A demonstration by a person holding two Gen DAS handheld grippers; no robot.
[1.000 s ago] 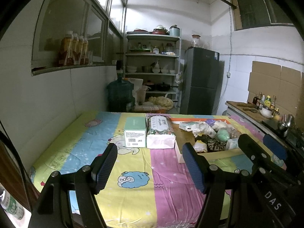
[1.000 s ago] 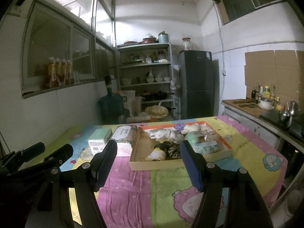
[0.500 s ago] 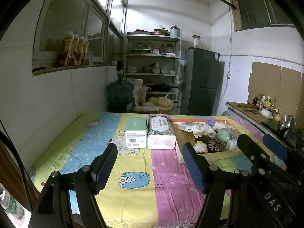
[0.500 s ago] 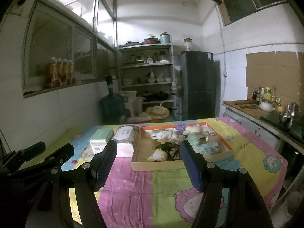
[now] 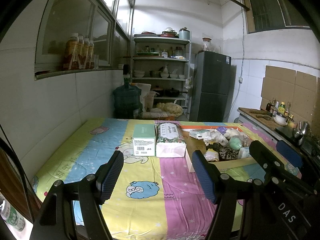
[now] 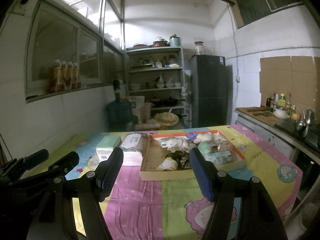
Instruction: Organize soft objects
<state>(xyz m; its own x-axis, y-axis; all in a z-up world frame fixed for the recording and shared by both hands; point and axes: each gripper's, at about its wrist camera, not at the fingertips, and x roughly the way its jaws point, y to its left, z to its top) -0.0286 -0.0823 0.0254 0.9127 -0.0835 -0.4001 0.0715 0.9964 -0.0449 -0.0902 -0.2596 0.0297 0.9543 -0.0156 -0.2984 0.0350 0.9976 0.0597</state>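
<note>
A shallow cardboard tray point(image 6: 192, 175) with an orange rim holds several soft items: a white plush point(image 6: 206, 137), a green ball point(image 6: 205, 147), a dark patterned cloth point(image 6: 183, 158) and wrapped packs. It also shows in the left wrist view point(image 5: 234, 163). Left of it lie a tissue pack point(image 5: 170, 140) and a green box point(image 5: 144, 141). My left gripper point(image 5: 156, 172) is open and empty above the table's near side. My right gripper point(image 6: 156, 171) is open and empty, short of the tray.
The table wears a cartoon-print cloth point(image 5: 144, 190). Behind it stand a water jug point(image 5: 127, 100), a shelf rack point(image 5: 161, 74) and a dark fridge point(image 5: 214, 87). A counter with bottles and a kettle point(image 5: 280, 118) runs along the right wall.
Both grippers have drifted very slightly; the scene sits a little lower in the right wrist view. Nothing was taken or let go.
</note>
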